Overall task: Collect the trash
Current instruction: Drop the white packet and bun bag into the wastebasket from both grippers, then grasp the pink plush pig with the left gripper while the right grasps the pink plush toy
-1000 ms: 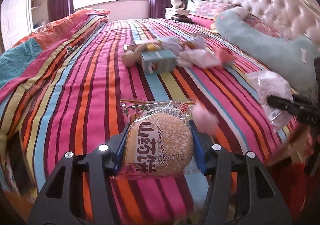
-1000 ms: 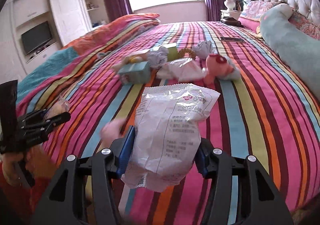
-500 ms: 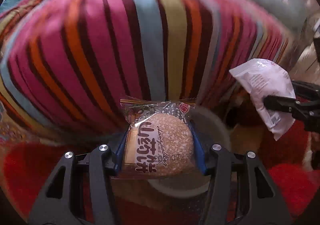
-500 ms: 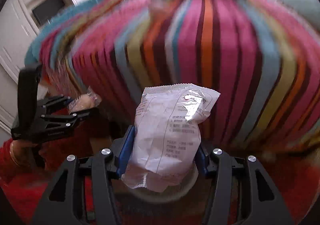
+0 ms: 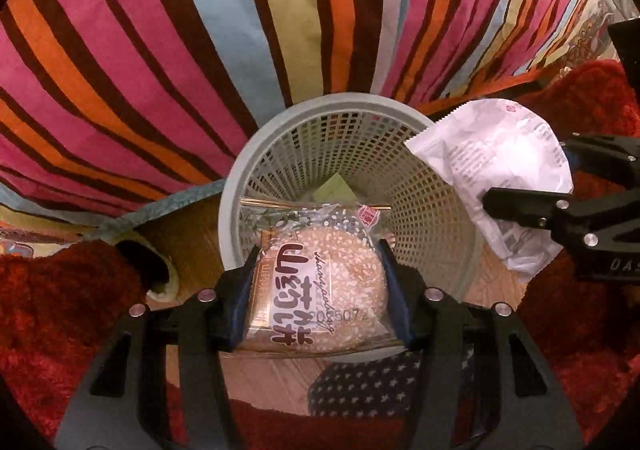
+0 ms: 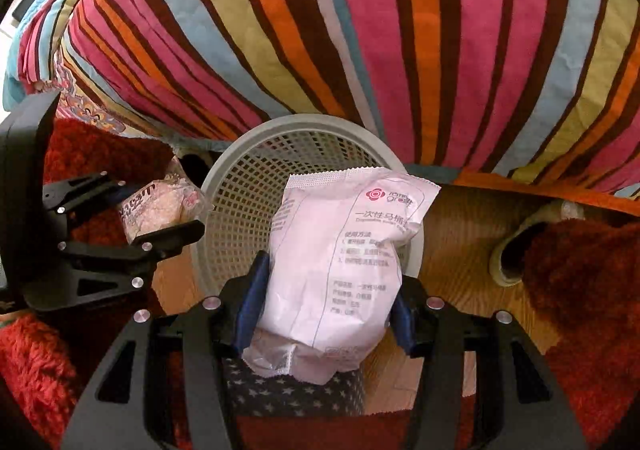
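Both grippers point steeply down over one round grey mesh wastebasket (image 5: 432, 210) standing on a wooden floor against the hanging edge of a striped bedspread (image 5: 200, 50).

The left gripper (image 5: 316, 282) holds a clear snack packet (image 5: 320, 282) between its two blue pads, one pad pressing on each side edge; the jaws are set only as wide as the packet. The packet sits above the near part of the basket's opening. It is a transparent wrapper with a round, sesame-speckled pastry inside, large dark brown characters down its face, and a small red label at its upper corner.

The right gripper (image 6: 326, 314) clamps a white pouch (image 6: 340, 270) the same way, pads against its lower sides, jaws held apart by the pouch. The pouch rises past the fingertips and hangs over the basket's rim on the right-hand side. It is crinkled white plastic with a serrated top edge, a pink flower logo and lines of small grey print.

Inside the basket, one pale green scrap (image 5: 334, 190) lies at the bottom.

Count: two grippers, two pieces of held trash, one basket. A red shaggy rug (image 5: 60, 310) lies to both sides of the basket, and one slipper (image 6: 520, 250) rests on the floor to its right.
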A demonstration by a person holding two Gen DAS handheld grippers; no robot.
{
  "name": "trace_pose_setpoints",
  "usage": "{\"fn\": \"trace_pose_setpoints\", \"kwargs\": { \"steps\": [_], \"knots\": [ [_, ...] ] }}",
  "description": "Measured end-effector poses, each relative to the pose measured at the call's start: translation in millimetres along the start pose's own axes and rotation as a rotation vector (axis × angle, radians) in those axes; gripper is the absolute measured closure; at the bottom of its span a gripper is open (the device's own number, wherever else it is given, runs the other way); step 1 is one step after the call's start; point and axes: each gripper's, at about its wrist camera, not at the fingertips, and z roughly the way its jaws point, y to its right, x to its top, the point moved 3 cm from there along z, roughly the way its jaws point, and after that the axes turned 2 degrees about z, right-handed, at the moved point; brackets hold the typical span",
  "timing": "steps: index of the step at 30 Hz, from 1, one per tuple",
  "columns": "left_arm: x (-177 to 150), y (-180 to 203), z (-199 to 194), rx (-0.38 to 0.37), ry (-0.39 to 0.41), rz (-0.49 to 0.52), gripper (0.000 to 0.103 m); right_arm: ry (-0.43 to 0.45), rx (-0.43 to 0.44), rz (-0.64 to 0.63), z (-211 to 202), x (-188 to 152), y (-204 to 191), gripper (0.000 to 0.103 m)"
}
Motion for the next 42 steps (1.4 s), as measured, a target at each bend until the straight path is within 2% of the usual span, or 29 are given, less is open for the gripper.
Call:
{"fn": "trace_pose_setpoints", "kwargs": {
  "steps": [1, 5, 8, 14, 30, 33, 36, 39, 42],
  "knots": [
    [0, -1, 2, -0.013, -0.007, -0.003, 0.046, -0.004, 0.001, -0.003, 2, 1, -2, 0.051],
    [-1, 2, 7, -0.011, -0.018, -0.015, 0.028, 0.015, 0.006, -0.018, 0, -17, 6, 0.047],
    [0, -3, 6, 0.015, -0.008, -0.032, 0.02, 0.027, -0.014, -0.028, 1, -16, 6, 0.022],
    [-1, -11, 5, 0.009, -0.003, -0.061, 0.02, 0.034, -0.021, -0.013, -1, -15, 10, 0.022],
    [-1, -11, 5, 0.014, -0.003, -0.058, 0.02, 0.006, -0.028, 0.004, 5, -15, 14, 0.022],
    [2, -12, -13, 0.053, 0.066, -0.058, 0.02, 0.017, -0.029, 0.001, 1, -16, 13, 0.022],
    [12, -18, -59, 0.078, 0.191, -0.075, 0.02, 0.056, -0.016, -0.015, -13, -14, 9, 0.022],
    [39, -32, -125, 0.048, 0.354, -0.118, 0.02, 0.14, 0.011, -0.037, -49, -6, 5, 0.022],
    [73, -48, -172, 0.077, 0.498, -0.145, 0.02, 0.263, 0.026, -0.027, -92, 13, 8, 0.022]
  ]
}}
